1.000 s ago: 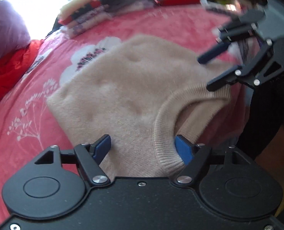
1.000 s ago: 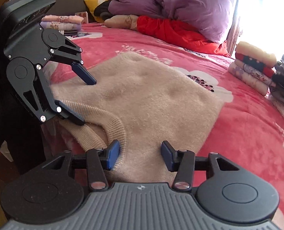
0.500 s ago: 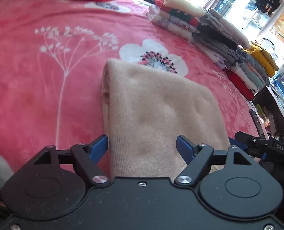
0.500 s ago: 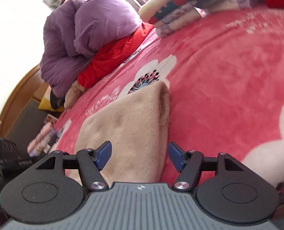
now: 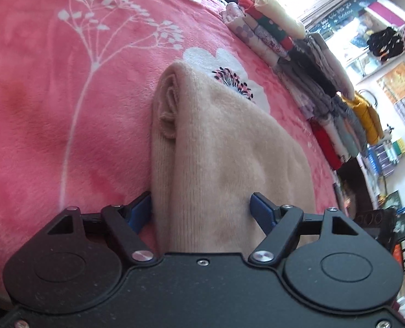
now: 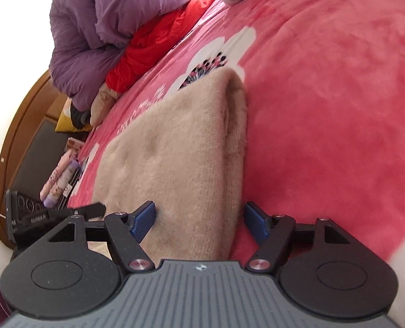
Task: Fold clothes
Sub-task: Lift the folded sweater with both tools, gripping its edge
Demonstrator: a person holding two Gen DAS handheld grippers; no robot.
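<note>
A folded beige knit sweater (image 5: 224, 147) lies on the pink flowered bedspread (image 5: 52, 104). My left gripper (image 5: 201, 210) is open, its blue fingertips either side of the sweater's near left edge, where the stacked layers show. In the right wrist view the same sweater (image 6: 180, 158) runs away from me, and my right gripper (image 6: 199, 220) is open astride its near right edge. The left gripper's black body (image 6: 38, 216) shows at the far left of that view, by the sweater's other side. Neither gripper's fingers press the fabric closed.
A row of folded clothes (image 5: 298, 63) lines the bed's far side. A purple duvet (image 6: 114, 24) and a red garment (image 6: 158, 46) are heaped near the wooden headboard (image 6: 19, 125). Shelves and posters (image 5: 388, 76) stand beyond the bed. Smaller folded items (image 6: 63, 180) lie near the headboard.
One second ago both grippers faced the sweater's collar end. Each has since swung round to a side edge, and the sweater now lies as a narrower folded stack with no collar showing.
</note>
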